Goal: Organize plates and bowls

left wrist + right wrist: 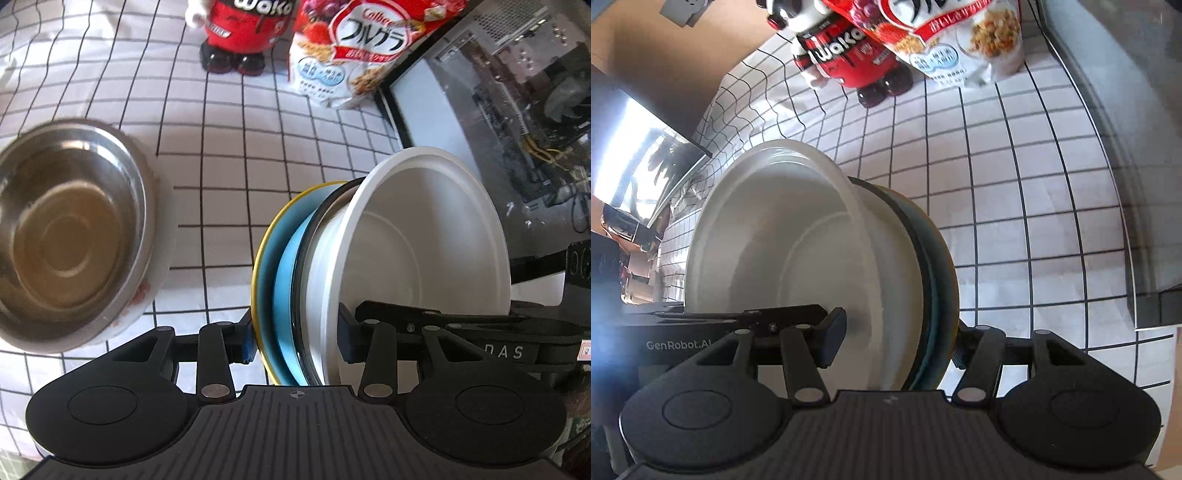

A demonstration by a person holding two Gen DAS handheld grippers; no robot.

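Over on the left a steel bowl (70,232) sits on the grid tablecloth (229,155), shiny and tipped a bit. Beside it the left gripper (295,343) and right gripper (897,343) both clamp one nested stack (314,295): white bowl (783,251), dark-rimmed dish, blue plate (284,280) with yellow edge. It's held on edge above the cloth, mouth facing sideways. Red figurine (240,33) and cereal bag (354,51) behind.

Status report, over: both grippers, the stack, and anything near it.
Left gripper and right gripper both shut on stack, held on edge. Steel bowl apart on cloth. Cereal bag and red figure beyond.
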